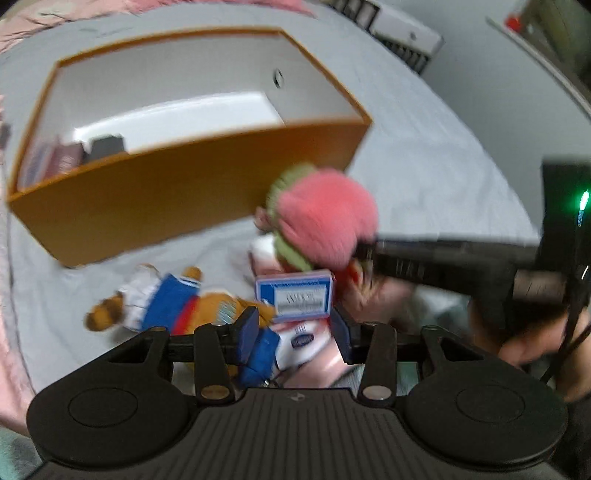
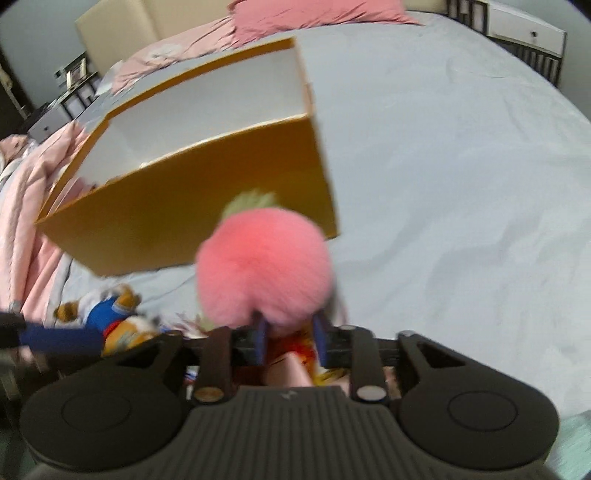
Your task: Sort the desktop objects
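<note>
An orange box (image 1: 184, 199) with a white inside stands on the grey bed sheet; it also shows in the right wrist view (image 2: 207, 192). A few small boxes (image 1: 66, 158) lie in its left corner. My right gripper (image 2: 290, 332) is shut on a fluffy pink plush with a green top (image 2: 262, 269) and holds it above the sheet in front of the box; the plush also shows in the left wrist view (image 1: 325, 218). My left gripper (image 1: 295, 328) is open above a blue-and-white card box (image 1: 295, 295) and a bear plush in blue clothes (image 1: 166, 306).
Several pink and white packets (image 1: 306, 339) lie under the left gripper. Pink bedding (image 2: 33, 206) is bunched at the left of the bed. A white grille-fronted unit (image 1: 399, 33) stands beyond the far edge. Open grey sheet (image 2: 461, 184) spreads to the right of the box.
</note>
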Motion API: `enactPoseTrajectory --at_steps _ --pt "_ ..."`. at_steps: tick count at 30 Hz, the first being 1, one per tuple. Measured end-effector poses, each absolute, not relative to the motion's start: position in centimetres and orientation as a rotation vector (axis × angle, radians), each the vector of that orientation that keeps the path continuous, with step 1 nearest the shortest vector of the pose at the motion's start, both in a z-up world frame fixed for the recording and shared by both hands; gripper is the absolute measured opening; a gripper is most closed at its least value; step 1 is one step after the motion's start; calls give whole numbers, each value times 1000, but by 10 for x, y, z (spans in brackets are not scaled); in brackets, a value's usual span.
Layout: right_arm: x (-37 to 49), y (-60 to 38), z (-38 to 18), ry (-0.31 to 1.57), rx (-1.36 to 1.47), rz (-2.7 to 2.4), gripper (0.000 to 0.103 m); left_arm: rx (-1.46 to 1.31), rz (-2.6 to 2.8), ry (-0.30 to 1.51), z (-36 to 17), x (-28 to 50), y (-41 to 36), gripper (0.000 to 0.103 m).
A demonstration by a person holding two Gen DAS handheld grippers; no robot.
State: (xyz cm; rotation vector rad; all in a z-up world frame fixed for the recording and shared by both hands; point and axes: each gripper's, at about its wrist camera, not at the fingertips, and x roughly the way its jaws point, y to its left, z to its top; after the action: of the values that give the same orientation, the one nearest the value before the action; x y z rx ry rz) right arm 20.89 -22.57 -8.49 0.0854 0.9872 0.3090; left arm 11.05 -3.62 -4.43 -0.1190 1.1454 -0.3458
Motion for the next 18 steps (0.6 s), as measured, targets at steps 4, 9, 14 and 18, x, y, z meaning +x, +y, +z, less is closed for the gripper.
enactPoseTrajectory --at_steps 4,9,14,18 --pt "207 -233 -82 1020 123 351 32 -82 -350 1190 -57 110 -45 48" --pt "193 -229 -86 1123 204 509 32 -80 -238 1231 -61 113 -37 31" --pt "189 -203 -102 1187 126 524 30 -43 -185 1238 -59 107 -31 30" --pt "196 -190 -116 1251 66 492 29 -62 -151 1240 -60 105 -17 48"
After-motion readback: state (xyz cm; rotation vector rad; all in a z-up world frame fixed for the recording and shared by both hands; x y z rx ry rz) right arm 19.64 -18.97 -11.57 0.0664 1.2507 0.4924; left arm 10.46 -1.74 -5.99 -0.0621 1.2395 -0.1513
